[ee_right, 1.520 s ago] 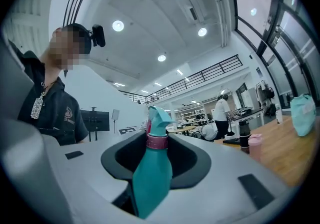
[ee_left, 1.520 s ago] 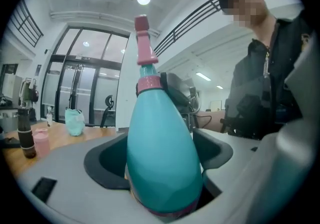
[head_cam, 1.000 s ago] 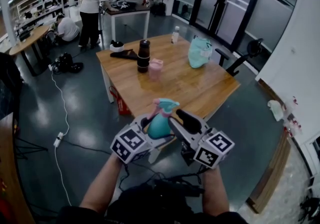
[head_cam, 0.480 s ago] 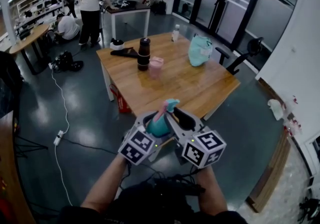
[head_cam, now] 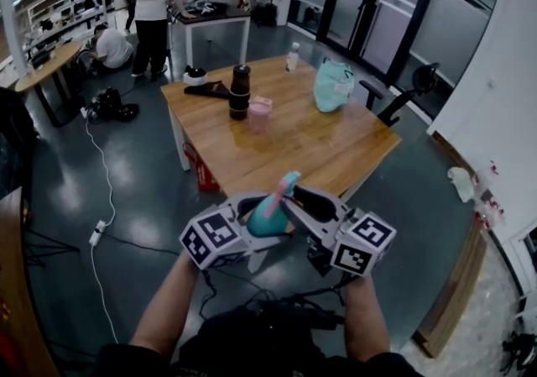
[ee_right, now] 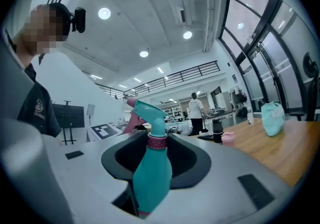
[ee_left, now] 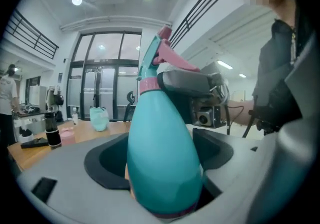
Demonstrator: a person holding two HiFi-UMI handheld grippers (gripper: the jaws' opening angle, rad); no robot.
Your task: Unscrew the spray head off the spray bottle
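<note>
Left fingers (ee_left: 102,160) clenched on the fat lower body of the teal spray bottle (ee_left: 160,158). The body fills the gap and both pads press on it. Left gripper (head_cam: 254,220) comes in from the person's left, marker cube nearest the camera.

Right fingers (ee_right: 192,165) have just been closing with the bottle's neck between them. They grasp it at the pink collar (ee_right: 156,140), the base of the spray head (ee_right: 149,114). Dark pads meet the collar on both sides. Right gripper (head_cam: 292,196) reaches in from the right and grips higher on the bottle than the left.

Spray head seated on the bottle, not off. Teal nozzle on top, pink trigger (ee_left: 172,61) below it.

Bottle position: held in the air between the two grippers, off the bench, just in front of its near corner, over the dark floor (head_cam: 126,165). In the head view it tilts, base toward the left gripper, head up and to the right.

Wooden bench (head_cam: 310,149) beyond carries:
- a black flask (head_cam: 241,91)
- a pink cup (head_cam: 261,112) just beside the flask; contact cannot be told
- a teal bag (head_cam: 334,86)
- a small clear bottle (head_cam: 293,56) near the far edge
- a flat black item (head_cam: 208,90)

Background: one person in a white top (head_cam: 155,6) stands at a second table, another (head_cam: 112,46) crouches nearby. White cable (head_cam: 105,182) trails across the floor.
</note>
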